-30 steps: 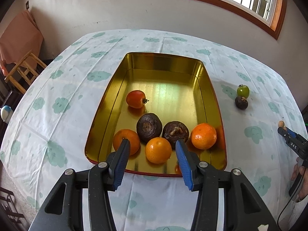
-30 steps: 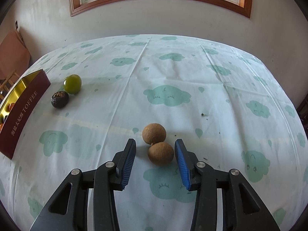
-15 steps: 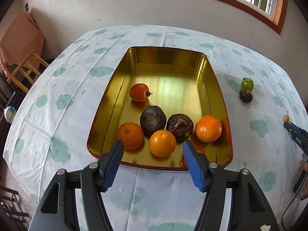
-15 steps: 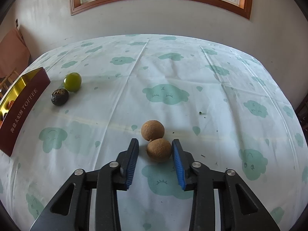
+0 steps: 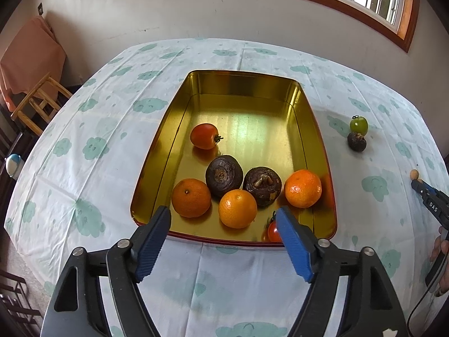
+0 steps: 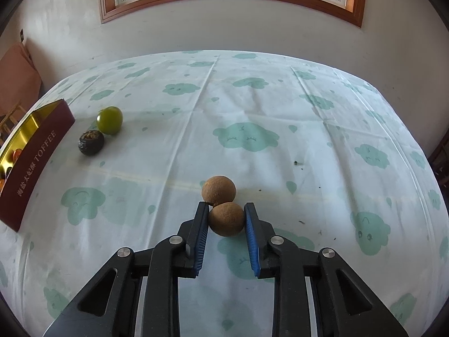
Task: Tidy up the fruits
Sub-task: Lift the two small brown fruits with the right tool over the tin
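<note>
Tin tray (image 5: 314,129): a gold-lined rectangular tin with dark red outer walls, standing on the desk; in the right wrist view its side (image 6: 36,157) reads "TOFFEE".
Inside the tray, near end: three oranges, one at the left (image 5: 191,197), one in the middle (image 5: 237,208) and one at the right (image 5: 302,188).
Inside the tray, between the oranges: two dark brown, rough-skinned round fruits, the left one (image 5: 224,175) and the right one (image 5: 262,186), touching each other.
Inside the tray, farther in: a red tomato (image 5: 204,136) lying apart from the cluster; the far half of the tray is bare metal.
Inside the tray, near right corner: a small red fruit (image 5: 273,231), partly hidden behind a gripper finger.
Left gripper (image 5: 224,241): hovers over the near rim of the tray, jaws opening, nothing between them.
Outside the tray, to its right: a green tomato (image 6: 109,120) and a small dark fruit (image 6: 91,142) touching it, on the cloth.
Right gripper (image 6: 226,217): closed on a brown round fruit (image 6: 226,219), both pads pressing its sides.
Second brown fruit (image 6: 219,191): just beyond the gripped one, touching it.
Desk (image 6: 252,106): covered by a white cloth printed with green clouds.
</note>
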Tool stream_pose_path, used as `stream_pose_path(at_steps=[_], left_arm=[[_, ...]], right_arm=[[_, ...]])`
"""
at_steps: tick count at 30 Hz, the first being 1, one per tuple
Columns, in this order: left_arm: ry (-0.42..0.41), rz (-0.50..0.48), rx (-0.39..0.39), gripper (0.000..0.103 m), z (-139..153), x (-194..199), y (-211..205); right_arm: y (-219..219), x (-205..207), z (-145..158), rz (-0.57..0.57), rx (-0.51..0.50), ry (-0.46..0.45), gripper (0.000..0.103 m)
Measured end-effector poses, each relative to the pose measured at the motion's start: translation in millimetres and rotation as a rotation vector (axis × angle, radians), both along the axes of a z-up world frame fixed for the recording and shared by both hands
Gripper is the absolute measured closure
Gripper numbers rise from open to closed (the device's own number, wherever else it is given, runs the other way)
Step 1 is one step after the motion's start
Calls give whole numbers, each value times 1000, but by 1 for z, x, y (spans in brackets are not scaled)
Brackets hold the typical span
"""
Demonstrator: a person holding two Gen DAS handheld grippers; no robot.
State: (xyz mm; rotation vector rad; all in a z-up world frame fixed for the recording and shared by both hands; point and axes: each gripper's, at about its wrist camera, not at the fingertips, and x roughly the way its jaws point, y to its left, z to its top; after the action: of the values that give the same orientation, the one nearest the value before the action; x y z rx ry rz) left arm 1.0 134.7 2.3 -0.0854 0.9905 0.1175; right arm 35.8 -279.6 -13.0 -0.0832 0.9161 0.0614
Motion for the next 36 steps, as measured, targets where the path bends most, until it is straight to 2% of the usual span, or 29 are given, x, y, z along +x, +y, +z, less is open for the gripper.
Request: stream_pose_path(at_steps=[4,13,20,28,36], left_arm=[[-11,-10,3,22,4,-3,-1],[-13,-6,-5,22,5,-10,2],[-30,20,-7,12,7,-16,12],[-47,56,-22,11,11,-22,27],[-25,108,-47,11,10,-27,47]], right_arm=[[12,-3,4,24,-11,-5,77],[49,-9,15,102,21,-15,77],[88,-16,25,195,58,-21,77],[138,-22,42,314,128,-36,77],[203,-29,52,470,167,-29,77]])
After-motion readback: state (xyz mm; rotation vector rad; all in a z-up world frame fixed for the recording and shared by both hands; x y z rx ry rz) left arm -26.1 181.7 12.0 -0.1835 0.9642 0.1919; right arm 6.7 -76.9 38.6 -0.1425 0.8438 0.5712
